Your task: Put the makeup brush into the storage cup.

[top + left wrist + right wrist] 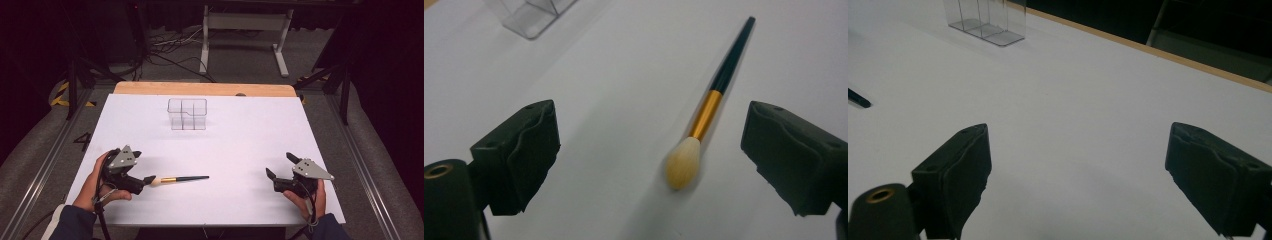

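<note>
The makeup brush (177, 179) lies flat on the white desk (240, 150), its long axis running nearly left to right in the high view: pale bristle tip toward the left gripper (142, 167), dark handle end pointing toward the middle of the desk. The left gripper is by far the nearer one; its jaws are released and wide apart with nothing between the pads, and the bristle end sits just beside its lower jaw. The right gripper (281, 166) rests well apart on the other side, jaws likewise spread and empty.

The left gripper view shows what the high view cannot: the brush (704, 117) lies ahead of the jaws and nearer the right-hand one, slanting away from them rather than across the gap, so the hand would probably need to turn before closing. The right gripper view catches the handle tip (858, 99) at its left edge and the clear divided box (985, 20) at the far side of the desk
</note>
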